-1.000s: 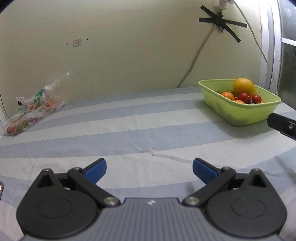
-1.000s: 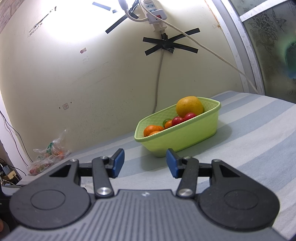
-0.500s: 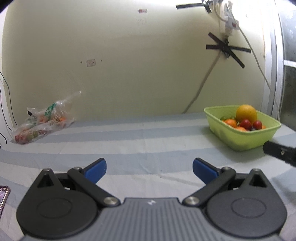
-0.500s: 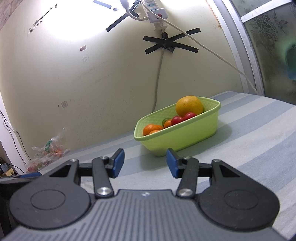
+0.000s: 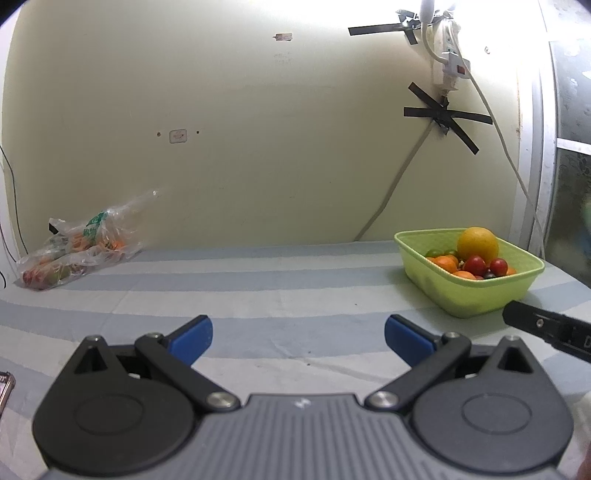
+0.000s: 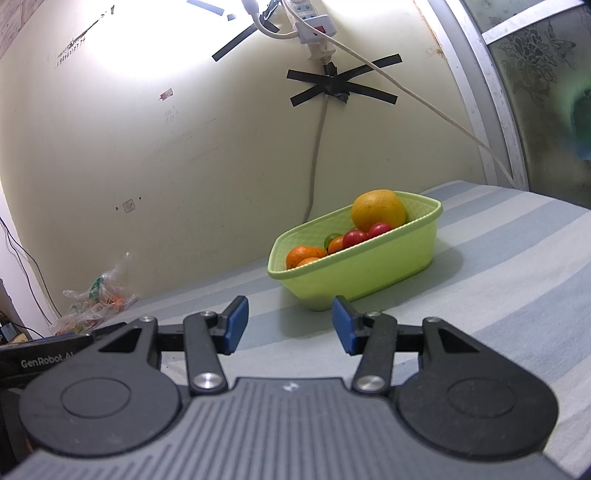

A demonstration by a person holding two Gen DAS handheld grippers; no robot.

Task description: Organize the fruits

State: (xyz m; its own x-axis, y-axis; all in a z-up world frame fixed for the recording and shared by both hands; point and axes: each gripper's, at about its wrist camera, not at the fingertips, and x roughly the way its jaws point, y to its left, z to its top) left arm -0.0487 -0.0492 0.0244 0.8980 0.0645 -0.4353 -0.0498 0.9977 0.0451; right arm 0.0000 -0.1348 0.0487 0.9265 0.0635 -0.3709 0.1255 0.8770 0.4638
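- the striped cloth (image 5: 280, 295) runs flat and bare from the grippers back to the cream wall (image 5: 258, 147); a wide stretch of it lies open between the two ends of the surface.
- at the right the cloth ends by a metal frame (image 6: 480, 92) with patterned glass; a power strip (image 6: 314, 22) and its cables hang taped on the wall above the basket.
- the left gripper (image 5: 298, 334) hovers over the bare cloth with its blue pads spread wide and nothing between them.
- the right gripper (image 6: 290, 323) has its pads partly apart, also empty, over the cloth.
- the green basket (image 6: 369, 269) sits just beyond the right gripper, a little to its right, not touching it; from the left wrist view the same basket (image 5: 476, 295) stands well off to the right near the wall.
- in the left wrist view the black tip of the right gripper (image 5: 546, 328) reaches in just in front of the basket.
- a clear plastic bag (image 5: 81, 254) of fruit lies far left against the wall, well apart from both grippers and from the basket.
- counted in the basket: one large yellow-orange citrus (image 6: 378, 210), two red round fruits (image 6: 365, 234), about three small oranges (image 6: 304, 254), and one green fruit (image 6: 332, 238) partly hidden.
- fruit inside the bag is too crumpled over to count.
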